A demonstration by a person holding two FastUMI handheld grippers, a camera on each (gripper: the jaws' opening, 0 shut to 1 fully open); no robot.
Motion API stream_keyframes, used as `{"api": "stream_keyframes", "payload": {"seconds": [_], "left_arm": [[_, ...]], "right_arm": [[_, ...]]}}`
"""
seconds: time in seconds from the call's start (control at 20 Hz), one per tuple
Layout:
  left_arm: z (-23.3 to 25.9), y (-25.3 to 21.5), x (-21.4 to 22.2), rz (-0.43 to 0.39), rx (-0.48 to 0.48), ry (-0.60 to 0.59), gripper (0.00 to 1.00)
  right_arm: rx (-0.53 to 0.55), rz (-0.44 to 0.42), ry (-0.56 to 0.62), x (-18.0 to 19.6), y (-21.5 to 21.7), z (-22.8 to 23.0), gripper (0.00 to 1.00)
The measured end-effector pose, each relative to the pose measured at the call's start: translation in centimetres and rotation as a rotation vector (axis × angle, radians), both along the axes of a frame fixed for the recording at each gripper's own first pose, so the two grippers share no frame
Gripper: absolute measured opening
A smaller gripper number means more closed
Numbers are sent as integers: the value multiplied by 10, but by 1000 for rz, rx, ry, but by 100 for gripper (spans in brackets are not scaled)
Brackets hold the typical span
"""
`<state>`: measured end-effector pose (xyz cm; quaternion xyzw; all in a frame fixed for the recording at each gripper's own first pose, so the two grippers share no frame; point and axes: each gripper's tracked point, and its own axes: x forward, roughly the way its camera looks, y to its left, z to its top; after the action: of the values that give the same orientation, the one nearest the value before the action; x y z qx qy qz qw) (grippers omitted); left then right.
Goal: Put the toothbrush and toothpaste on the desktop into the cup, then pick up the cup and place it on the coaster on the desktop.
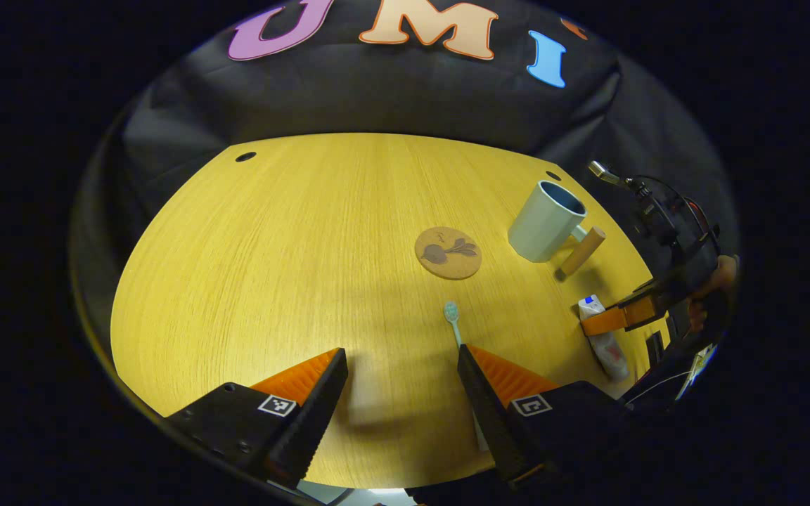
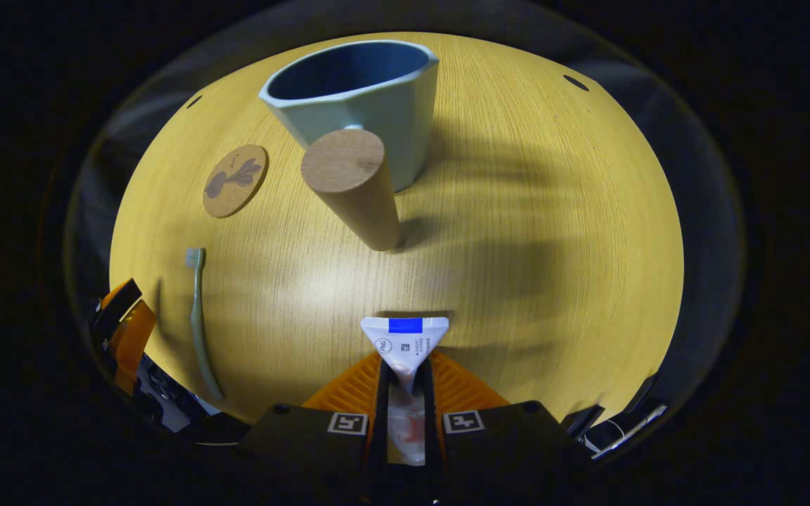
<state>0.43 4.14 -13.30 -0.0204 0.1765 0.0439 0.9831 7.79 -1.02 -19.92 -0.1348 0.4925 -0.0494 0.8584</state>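
Right claw (image 2: 405,393) pinches soft toothpaste (image 2: 405,341) tube mid-body near the table's (image 2: 517,211) front edge; likely light, squashy. Left claw (image 1: 401,393) spread beside stiff, slim toothbrush (image 1: 453,320); grip its handle.

Non-task stuff from my side: yellow wood-grain tabletop (image 1: 250,267), grain running away from me, far edge curved. Two small dark round holes in it near the far corners, left hole (image 1: 245,157) and right hole (image 1: 553,176). In the right gripper view the same top (image 2: 553,211) has one hole far left (image 2: 194,101) and one far right (image 2: 575,82). Black cloth wall (image 1: 391,98) hangs right behind the far edge, creased, wraps round both sides. Broad soft shadow (image 2: 517,260) over the right half of the top, bright glare patch (image 2: 320,281) near centre. Pale strip of floor (image 1: 349,495) under the near edge.
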Motion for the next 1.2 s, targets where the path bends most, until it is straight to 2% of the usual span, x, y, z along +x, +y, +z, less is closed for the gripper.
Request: {"api": "stream_keyframes", "payload": {"seconds": [0.4,0.75,0.9,1.2], "left_arm": [[-18,-35,11,-66,5,186,94],[-37,-42,21,-71,41,379,94],[-45,-45,20,-69,57,465,86],[-52,-40,20,-73,124,608,80]], "right_arm": [[4,40,6,0,0,0,25],[8,65,1,1,0,1,25],[25,62,-5,1,0,1,24],[122,38,-36,1,0,1,24]]}}
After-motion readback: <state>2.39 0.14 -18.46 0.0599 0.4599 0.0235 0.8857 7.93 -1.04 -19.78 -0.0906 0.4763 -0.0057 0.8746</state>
